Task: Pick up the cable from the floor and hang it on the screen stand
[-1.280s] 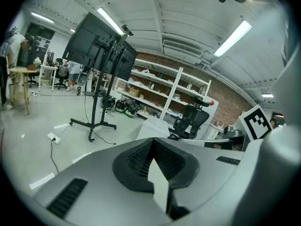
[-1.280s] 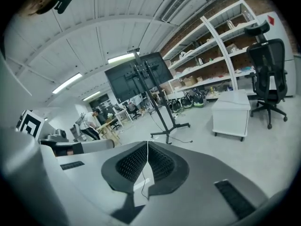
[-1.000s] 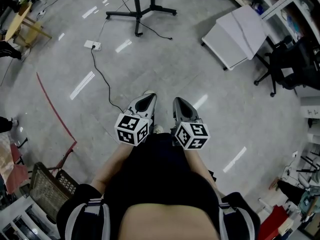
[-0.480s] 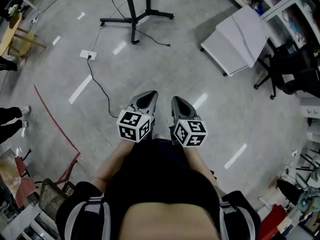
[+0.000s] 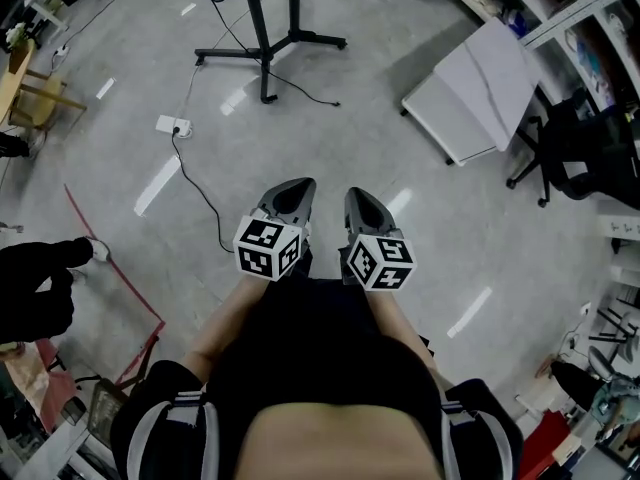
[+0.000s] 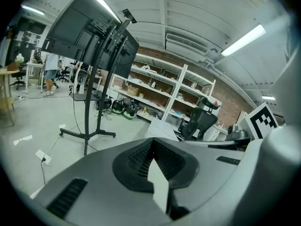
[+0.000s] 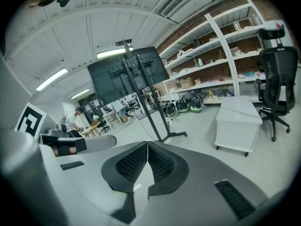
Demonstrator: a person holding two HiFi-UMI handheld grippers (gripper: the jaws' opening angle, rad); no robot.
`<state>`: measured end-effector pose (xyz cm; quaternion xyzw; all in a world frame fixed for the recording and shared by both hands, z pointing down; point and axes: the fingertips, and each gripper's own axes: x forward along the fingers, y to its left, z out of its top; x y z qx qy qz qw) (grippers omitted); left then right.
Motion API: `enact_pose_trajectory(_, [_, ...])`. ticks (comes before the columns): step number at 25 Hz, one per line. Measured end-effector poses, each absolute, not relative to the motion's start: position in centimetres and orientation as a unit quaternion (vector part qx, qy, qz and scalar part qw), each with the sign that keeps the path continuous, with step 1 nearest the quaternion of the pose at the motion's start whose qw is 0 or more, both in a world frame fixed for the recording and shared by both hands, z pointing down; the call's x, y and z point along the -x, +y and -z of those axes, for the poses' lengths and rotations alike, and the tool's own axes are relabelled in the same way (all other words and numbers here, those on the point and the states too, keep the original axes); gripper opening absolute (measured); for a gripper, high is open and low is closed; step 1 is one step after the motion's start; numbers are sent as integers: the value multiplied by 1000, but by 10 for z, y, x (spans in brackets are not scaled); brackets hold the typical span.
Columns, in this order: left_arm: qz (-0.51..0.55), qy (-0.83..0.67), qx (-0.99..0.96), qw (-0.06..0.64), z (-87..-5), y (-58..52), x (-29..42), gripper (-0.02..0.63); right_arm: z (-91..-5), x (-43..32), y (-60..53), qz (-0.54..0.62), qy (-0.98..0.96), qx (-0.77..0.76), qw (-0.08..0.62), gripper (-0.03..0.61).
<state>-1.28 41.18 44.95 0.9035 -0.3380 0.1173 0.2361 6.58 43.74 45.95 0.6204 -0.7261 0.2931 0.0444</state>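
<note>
A thin black cable (image 5: 203, 190) lies on the grey floor, running from a white power strip (image 5: 172, 126) toward my left gripper. The screen stand (image 5: 264, 46) is ahead at upper left, with its black legs spread on the floor. The left gripper view shows its dark screens (image 6: 89, 32) on the pole, and the power strip (image 6: 43, 157) below. The stand (image 7: 141, 86) also shows in the right gripper view. My left gripper (image 5: 290, 196) and right gripper (image 5: 361, 204) are held side by side in front of my body. Both are shut and empty, above the floor and clear of the cable.
A white cabinet (image 5: 478, 76) stands at upper right, with a black office chair (image 5: 580, 143) beside it and shelves behind. A red line (image 5: 110, 263) crosses the floor at left. A person's dark-clothed limb (image 5: 35, 290) reaches in from the left edge. Wooden furniture (image 5: 35, 93) stands far left.
The stand's base and the power strip have slid down the head view, nearer to me. A dark-clothed limb has come in at the left edge. Both grippers stay shut, side by side.
</note>
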Motion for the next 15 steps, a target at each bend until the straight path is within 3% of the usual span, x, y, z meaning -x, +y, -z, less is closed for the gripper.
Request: enact_pose_trajectory(15, [-125, -322, -907, 241, -467, 360, 36, 3, -469, -45, 383, -286, -719, -633, 34, 23])
